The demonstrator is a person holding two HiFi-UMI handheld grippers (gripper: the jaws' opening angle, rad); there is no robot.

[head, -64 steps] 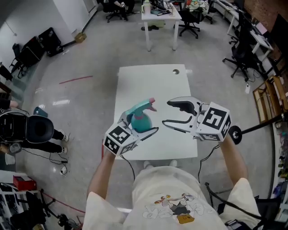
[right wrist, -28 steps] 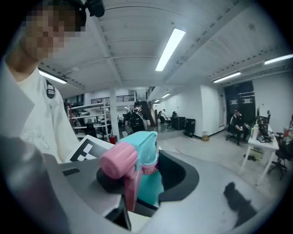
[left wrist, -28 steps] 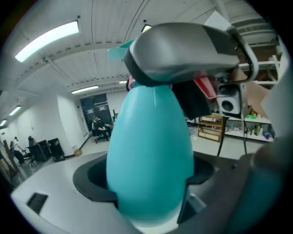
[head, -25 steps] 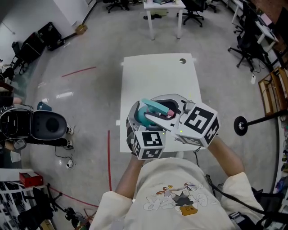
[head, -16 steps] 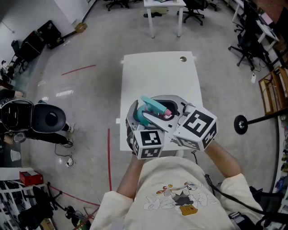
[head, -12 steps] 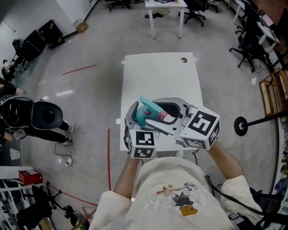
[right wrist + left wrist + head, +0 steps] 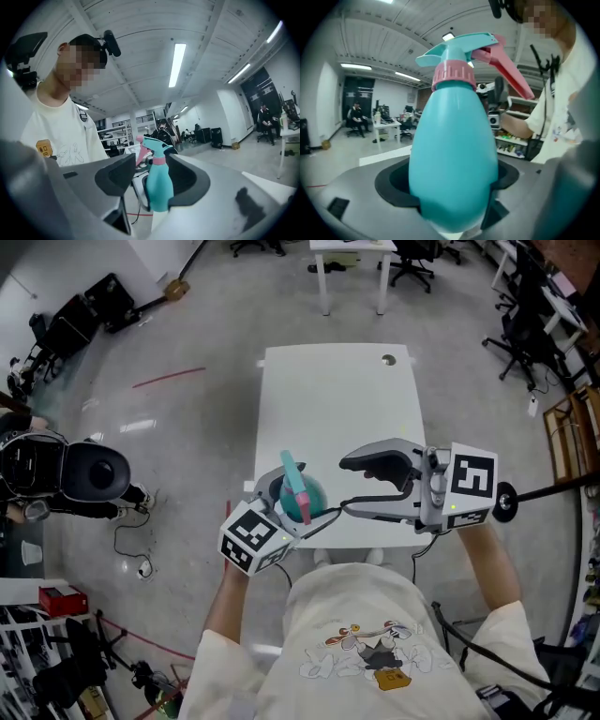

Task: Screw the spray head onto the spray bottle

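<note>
A teal spray bottle point(image 7: 307, 498) with a teal spray head point(image 7: 292, 476) and a pink collar point(image 7: 452, 75) sits upright in my left gripper point(image 7: 292, 506), which is shut on its body point(image 7: 452, 159). The pink trigger point(image 7: 506, 70) points toward the person. The head sits on the bottle's neck. My right gripper point(image 7: 347, 487) hangs to the right of the bottle, apart from it, jaws opening, nothing between the pads. In the right gripper view the bottle point(image 7: 158, 185) shows through the gap of the right gripper point(image 7: 152, 176), some way off.
Both grippers hover over the near edge of a white table point(image 7: 337, 399) with a hole at its far right corner. A black chair point(image 7: 89, 474) stands on the floor to the left, a stand base point(image 7: 506, 501) to the right, more desks and chairs beyond.
The right gripper was closed around the spray head beside the left gripper; it has now let go, spread its jaws and drawn off to the right. The left gripper has shifted down-left with the bottle.
</note>
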